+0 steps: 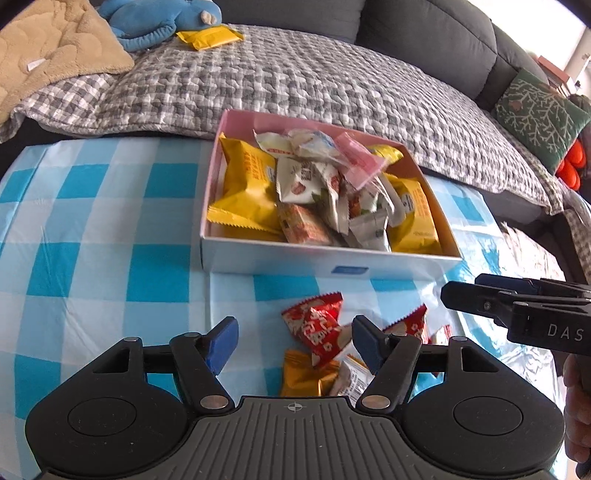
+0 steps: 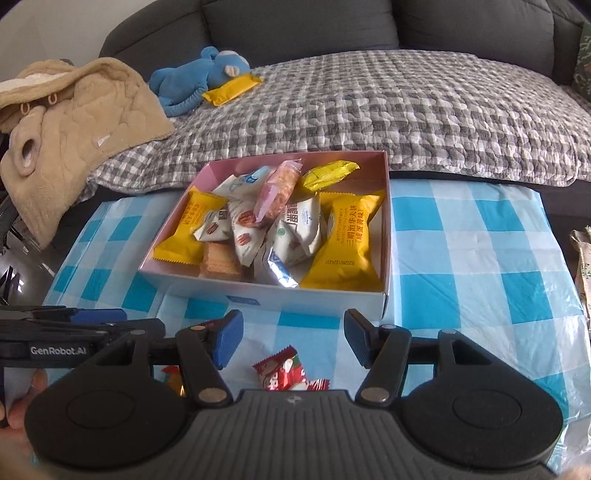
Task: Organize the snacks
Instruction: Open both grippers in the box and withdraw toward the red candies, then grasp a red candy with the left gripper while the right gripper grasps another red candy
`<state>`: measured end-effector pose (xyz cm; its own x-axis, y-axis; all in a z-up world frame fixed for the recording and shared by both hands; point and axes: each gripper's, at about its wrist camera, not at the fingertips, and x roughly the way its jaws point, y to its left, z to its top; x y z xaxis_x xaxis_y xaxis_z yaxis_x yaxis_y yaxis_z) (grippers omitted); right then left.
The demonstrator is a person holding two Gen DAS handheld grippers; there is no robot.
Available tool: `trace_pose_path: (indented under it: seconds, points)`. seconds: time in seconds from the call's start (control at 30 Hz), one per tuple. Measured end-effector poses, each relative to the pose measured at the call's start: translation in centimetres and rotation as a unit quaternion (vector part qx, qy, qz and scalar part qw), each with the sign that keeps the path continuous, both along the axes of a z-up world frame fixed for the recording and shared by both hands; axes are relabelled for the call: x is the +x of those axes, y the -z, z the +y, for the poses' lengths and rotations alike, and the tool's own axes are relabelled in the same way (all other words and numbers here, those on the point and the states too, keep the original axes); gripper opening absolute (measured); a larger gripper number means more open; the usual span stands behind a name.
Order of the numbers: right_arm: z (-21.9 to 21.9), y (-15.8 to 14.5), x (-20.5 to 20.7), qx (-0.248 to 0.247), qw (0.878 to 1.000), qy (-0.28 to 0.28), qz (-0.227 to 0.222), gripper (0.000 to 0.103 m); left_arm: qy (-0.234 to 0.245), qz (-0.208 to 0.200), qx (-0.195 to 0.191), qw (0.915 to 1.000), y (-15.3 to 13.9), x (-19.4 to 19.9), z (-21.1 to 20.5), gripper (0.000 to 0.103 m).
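On the blue-and-white checked plastic tablecloth (image 1: 92,236), a shallow rectangular cardboard box with a pink interior (image 1: 280,264) sits at twelve o'clock from both grippers, heaped with yellow, white and pink wrapped snacks. Between the box's near wall and the grippers, a few loose snacks lie on the cloth: a red foil packet with white flower print (image 1: 317,328), an orange-gold wrapped snack (image 1: 303,376) touching it at six o'clock, and more red wrappers just beside.

The left gripper (image 1: 293,341) hovers over these loose snacks, jaws wide apart and holding nothing. The right gripper (image 2: 293,339) sits beside it at three o'clock, its jaws likewise apart and empty, a red packet (image 2: 279,373) lying below the gap.

Beyond the box, a grey checked quilt (image 2: 369,110) covers a dark grey sofa (image 2: 295,26), with a blue plush toy (image 2: 199,79) and a yellow packet (image 2: 231,88) at eleven o'clock.
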<state>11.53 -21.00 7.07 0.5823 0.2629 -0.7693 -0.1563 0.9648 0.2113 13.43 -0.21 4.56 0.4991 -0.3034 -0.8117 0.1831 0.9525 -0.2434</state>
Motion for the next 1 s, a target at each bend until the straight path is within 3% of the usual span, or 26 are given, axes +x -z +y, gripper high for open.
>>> trace_pose_path:
  seconds: [0.17, 0.43, 0.67, 0.83, 1.0]
  points:
    - [0.5, 0.0, -0.9, -0.011, 1.000, -0.012, 0.007, 0.057, 0.004, 0.005, -0.004, 1.0000, 0.4, -0.4, -0.5, 0.069]
    - [1.5, 1.5, -0.5, -0.043, 0.996, -0.077, 0.029, 0.057, -0.017, 0.032, -0.025, 0.9990, 1.6, 0.4, 0.0, 0.069]
    - [2.3, 2.3, -0.7, -0.067, 0.991, -0.108, 0.038, 0.066, -0.021, 0.043, -0.047, 0.9977, 1.9, 0.8, -0.1, 0.073]
    - [2.5, 2.6, -0.4, -0.067, 0.990, -0.110, 0.048, 0.066, -0.011, 0.045, -0.041, 0.9981, 2.3, 0.9, -1.0, 0.074]
    - [2.6, 3.1, -0.3, -0.081, 0.990, -0.107, 0.050, 0.061, -0.002, 0.041, -0.005, 0.9991, 3.0, 0.9, -2.3, 0.075]
